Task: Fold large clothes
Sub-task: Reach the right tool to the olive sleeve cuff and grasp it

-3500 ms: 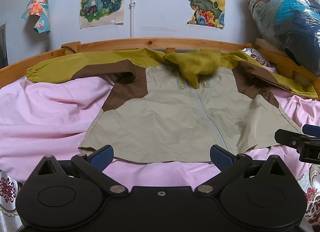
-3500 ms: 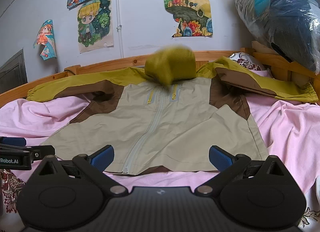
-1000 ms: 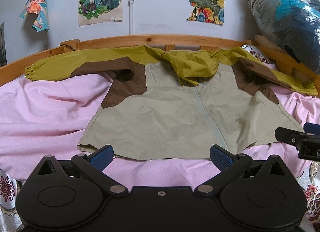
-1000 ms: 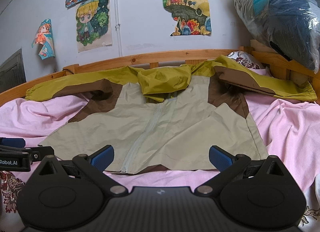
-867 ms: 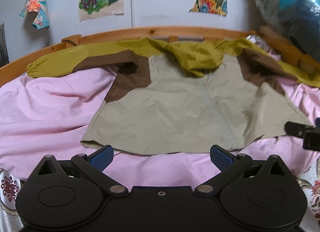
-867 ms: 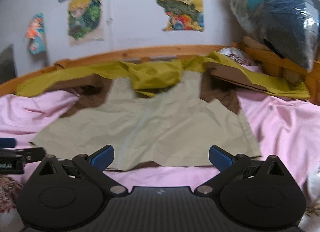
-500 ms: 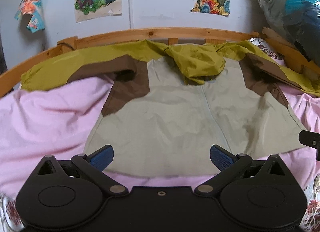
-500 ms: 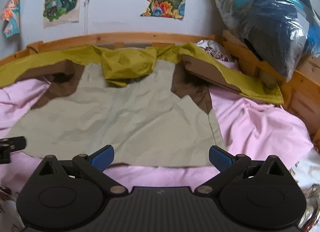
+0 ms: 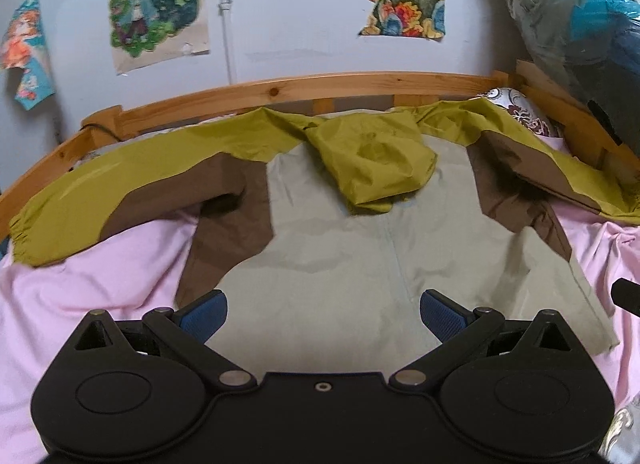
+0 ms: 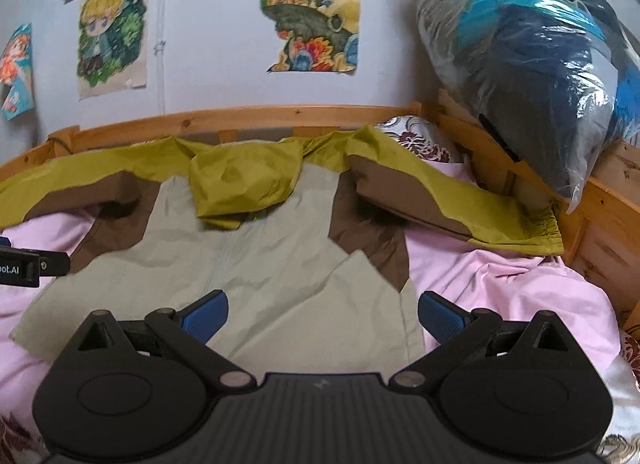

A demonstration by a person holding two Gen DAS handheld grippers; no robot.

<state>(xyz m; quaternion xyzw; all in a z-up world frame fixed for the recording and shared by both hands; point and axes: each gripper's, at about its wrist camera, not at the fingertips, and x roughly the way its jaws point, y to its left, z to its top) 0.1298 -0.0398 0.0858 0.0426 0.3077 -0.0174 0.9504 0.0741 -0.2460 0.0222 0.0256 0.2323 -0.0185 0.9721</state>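
Left wrist view: jacket (image 9: 344,256), beige body with brown and olive panels, lies spread front-up on the pink sheet (image 9: 80,288) of the bed, hood (image 9: 372,160) flopped down over the chest, both sleeves out sideways toward the wooden rail (image 9: 304,88). Left gripper (image 9: 322,310) hovers over the hem, fingers apart, holding nothing. Likely step: the first sleeve fold; best done by taking the left sleeve (image 9: 100,200) near its cuff and carrying it flat across the chest without dragging the body. Right wrist view: right gripper (image 10: 322,310) above the jacket's right hem, fingers apart, empty; right sleeve (image 10: 460,200) reaches toward the bed's side rail. Containers: one clear plastic bag (image 10: 520,64) on the frame corner, packed with dark and turquoise textiles; closure not visible.
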